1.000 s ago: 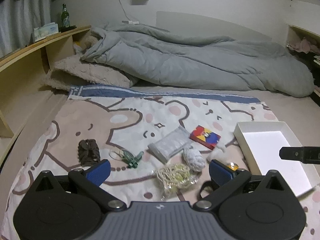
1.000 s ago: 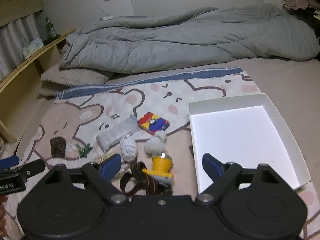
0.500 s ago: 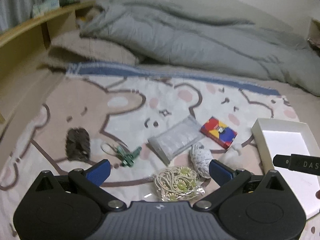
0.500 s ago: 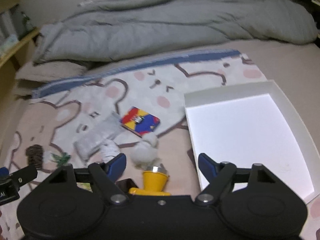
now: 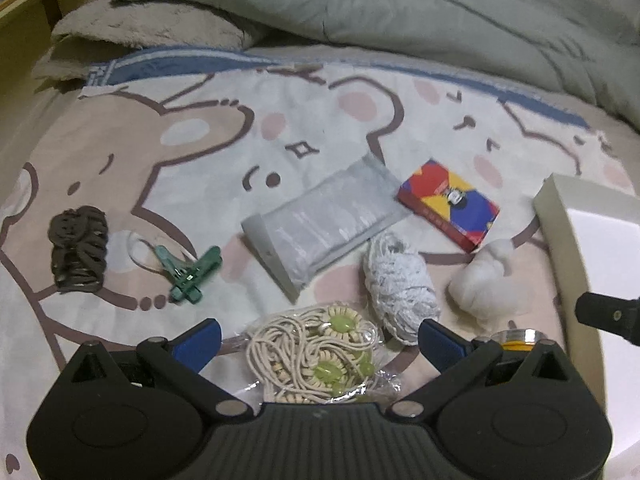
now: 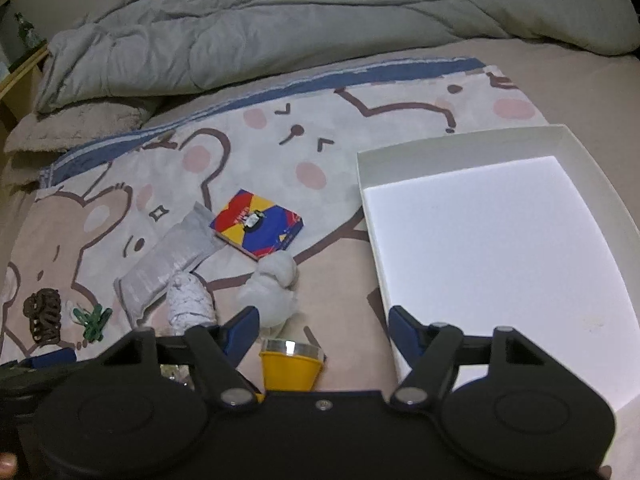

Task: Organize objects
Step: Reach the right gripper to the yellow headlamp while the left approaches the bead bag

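Small objects lie on a bear-print blanket (image 5: 320, 128). My left gripper (image 5: 320, 340) is open, its blue fingertips (image 5: 200, 336) straddling a clear bag of beige hair ties (image 5: 316, 360). Beyond it lie a white knit bundle (image 5: 400, 280), a silver pouch (image 5: 324, 228), a red-yellow-blue card box (image 5: 448, 204), a green clip (image 5: 192, 272), brown hair ties (image 5: 78, 248) and a white cotton lump (image 5: 484, 280). My right gripper (image 6: 324, 328) is open above a yellow cup-shaped object (image 6: 290, 364). The white tray (image 6: 492, 240) lies to the right, empty.
A crumpled grey duvet (image 6: 320, 20) fills the back of the bed. A beige pillow (image 5: 152, 28) and a wooden shelf edge (image 5: 24, 12) are at the back left. The right gripper's side shows in the left wrist view (image 5: 608, 312), over the tray's rim (image 5: 560, 216).
Both grippers have moved forward and down toward the objects. The hair tie bag now sits between the left fingertips, and the yellow object sits closer under the right gripper.
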`<state>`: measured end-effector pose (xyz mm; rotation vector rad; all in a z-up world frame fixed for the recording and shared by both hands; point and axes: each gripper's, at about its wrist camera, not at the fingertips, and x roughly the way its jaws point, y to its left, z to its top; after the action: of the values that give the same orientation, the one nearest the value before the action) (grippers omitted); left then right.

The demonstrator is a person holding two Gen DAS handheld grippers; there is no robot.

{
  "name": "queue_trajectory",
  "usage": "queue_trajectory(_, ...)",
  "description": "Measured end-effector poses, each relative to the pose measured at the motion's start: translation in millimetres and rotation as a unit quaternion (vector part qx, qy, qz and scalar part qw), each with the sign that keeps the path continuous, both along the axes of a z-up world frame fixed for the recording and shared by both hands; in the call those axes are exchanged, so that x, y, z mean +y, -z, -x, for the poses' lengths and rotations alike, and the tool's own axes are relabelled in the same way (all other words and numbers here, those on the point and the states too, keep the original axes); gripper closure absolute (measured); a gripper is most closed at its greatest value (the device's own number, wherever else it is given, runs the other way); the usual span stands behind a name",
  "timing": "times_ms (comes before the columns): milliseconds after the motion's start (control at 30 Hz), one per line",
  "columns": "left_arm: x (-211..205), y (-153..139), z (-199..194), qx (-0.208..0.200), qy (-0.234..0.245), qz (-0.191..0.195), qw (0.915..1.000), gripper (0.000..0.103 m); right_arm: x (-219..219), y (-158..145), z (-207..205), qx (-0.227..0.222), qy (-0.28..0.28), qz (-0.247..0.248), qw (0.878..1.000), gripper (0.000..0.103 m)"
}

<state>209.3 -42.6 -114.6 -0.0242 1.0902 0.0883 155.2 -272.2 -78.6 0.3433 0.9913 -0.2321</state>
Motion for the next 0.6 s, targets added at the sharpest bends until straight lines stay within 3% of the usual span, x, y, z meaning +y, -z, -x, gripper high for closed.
queue_trajectory(167, -5.1, 22.8, -4.6, 0.03, 0.008, -0.024, 0.9992, 0.0, 2.1, 13.8, -8.2, 0.022, 0.0, -0.033, 0.999, 0.043)
queue_trajectory(367, 7.1, 37.6, 0.8, 0.045, 0.041, -0.06, 0.9964, 0.0, 14.0, 36.3, -15.9, 0.07, -0.003, -0.051, 0.996, 0.047)
queue_trajectory(600, 36.7, 44.3, 3.6, 0.073, 0.029, -0.044, 0.996, 0.0, 30.9, 49.6, -19.4, 0.099, -0.015, -0.049, 0.994, 0.049)
